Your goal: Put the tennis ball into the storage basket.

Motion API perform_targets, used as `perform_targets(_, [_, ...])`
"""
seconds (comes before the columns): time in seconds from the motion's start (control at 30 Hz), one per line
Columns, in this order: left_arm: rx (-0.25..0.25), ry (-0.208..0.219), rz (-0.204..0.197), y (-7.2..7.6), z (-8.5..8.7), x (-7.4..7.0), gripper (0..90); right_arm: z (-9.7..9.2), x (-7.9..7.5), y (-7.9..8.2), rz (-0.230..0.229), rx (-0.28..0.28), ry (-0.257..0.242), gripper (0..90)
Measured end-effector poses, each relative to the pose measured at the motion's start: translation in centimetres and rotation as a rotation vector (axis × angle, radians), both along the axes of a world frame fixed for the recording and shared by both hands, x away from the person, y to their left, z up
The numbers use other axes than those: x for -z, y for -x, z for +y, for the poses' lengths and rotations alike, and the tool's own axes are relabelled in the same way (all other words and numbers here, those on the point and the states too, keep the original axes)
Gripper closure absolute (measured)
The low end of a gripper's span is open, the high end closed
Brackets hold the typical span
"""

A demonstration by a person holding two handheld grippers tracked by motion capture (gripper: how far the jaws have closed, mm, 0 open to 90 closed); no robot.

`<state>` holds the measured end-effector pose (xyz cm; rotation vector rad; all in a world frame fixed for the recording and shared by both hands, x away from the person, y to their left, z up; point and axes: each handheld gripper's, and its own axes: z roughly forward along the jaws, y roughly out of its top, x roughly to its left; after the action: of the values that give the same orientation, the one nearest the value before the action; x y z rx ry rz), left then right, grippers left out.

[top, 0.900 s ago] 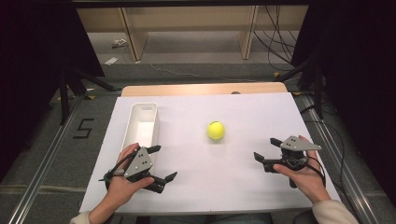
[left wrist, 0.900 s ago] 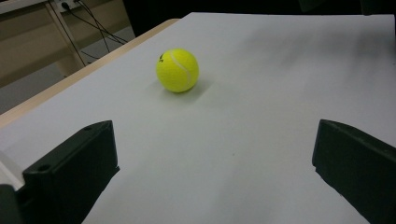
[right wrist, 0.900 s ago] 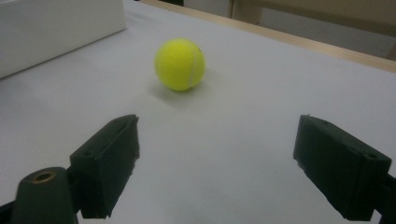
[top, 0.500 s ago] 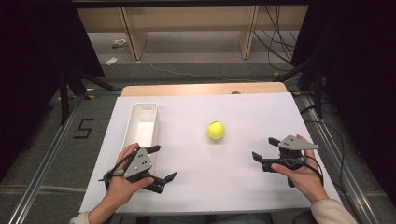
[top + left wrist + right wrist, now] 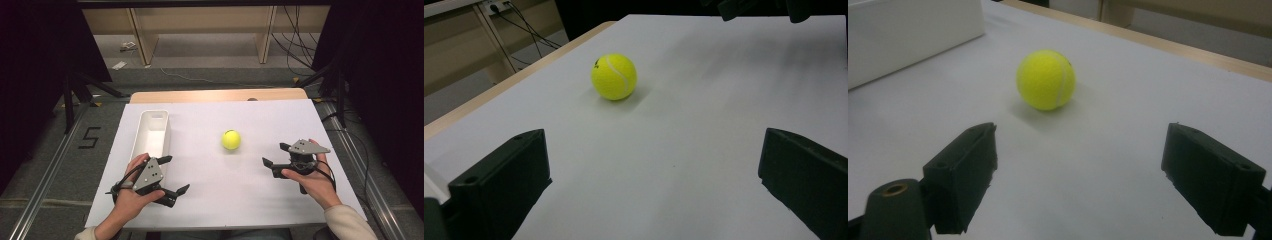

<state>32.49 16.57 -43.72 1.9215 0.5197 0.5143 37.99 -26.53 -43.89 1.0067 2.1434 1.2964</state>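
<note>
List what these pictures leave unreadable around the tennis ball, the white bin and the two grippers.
- White bin: in the high view its near end is covered by the left gripper and hand; in the right gripper view the frame's top and left edges cut it off.
- Tennis ball: the dark print by its seam is too small to read in the left gripper view.
- Right gripper: in the left gripper view it is cut off by the top edge.

Other gripper (image 5: 756,7) cut off at top edge in left gripper view; white bin (image 5: 908,35) cropped in right gripper view.
</note>
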Motion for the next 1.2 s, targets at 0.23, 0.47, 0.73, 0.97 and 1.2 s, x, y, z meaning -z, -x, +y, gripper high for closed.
perform_targets(0.23, [0.000, 0.000, 0.000, 0.0, 0.0, 0.0, 0.0, 0.6, 0.0, -0.6, 0.004, -0.004, 0.001, 15.3])
perform_targets(0.47, [-0.001, 0.000, -0.001, 0.0, 0.0, 0.0, 0.0, 1.3, 0.1, -1.2, 0.003, -0.015, 0.008, 15.3])
perform_targets(0.73, [0.001, 0.001, -0.001, 0.0, 0.0, 0.0, 0.0, 2.2, 0.2, -1.8, 0.011, -0.026, 0.008, 15.3])
perform_targets(0.97, [0.002, 0.004, -0.002, 0.0, 0.0, 0.0, 0.0, 2.8, 0.3, -2.1, 0.013, -0.032, 0.013, 15.3])
perform_targets(1.2, [0.001, 0.004, -0.005, 0.0, 0.0, -0.1, 0.0, 3.6, 0.4, -2.6, 0.016, -0.043, 0.017, 15.2])
